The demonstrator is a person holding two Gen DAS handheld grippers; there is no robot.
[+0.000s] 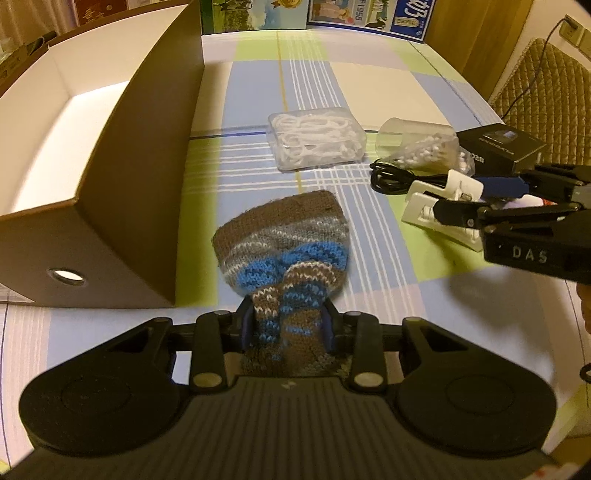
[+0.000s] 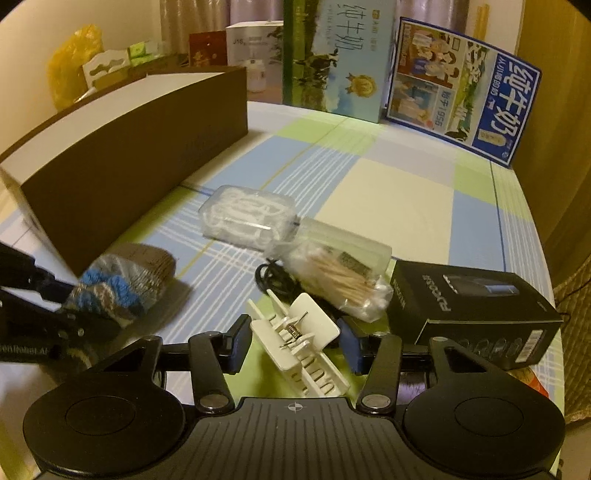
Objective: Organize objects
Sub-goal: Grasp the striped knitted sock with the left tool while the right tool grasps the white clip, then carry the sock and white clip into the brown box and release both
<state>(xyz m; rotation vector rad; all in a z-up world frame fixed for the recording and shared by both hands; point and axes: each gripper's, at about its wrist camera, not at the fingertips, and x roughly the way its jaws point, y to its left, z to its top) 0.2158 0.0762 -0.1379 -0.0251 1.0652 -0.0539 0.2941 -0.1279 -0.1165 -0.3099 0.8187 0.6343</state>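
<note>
Left tongs [image 1: 288,325] clamped on sock [image 1: 284,243]; right tongs [image 2: 293,345] loosely around clip [image 2: 299,343]. Next: squeeze, carry both to box [image 1: 122,177].

a table under a checked cloth [image 2: 388,192] of pale blue, green and cream squares fills the scene, lit by warm yellowish light. at its far edge stand two printed cartons [image 2: 332,59], one upright, one leaning at the right. a quilted tan chair back [image 1: 546,85] sits far right, a wall socket [image 1: 572,29] with a cable above it. a cream wall [image 2: 33,33] lies far left
</note>
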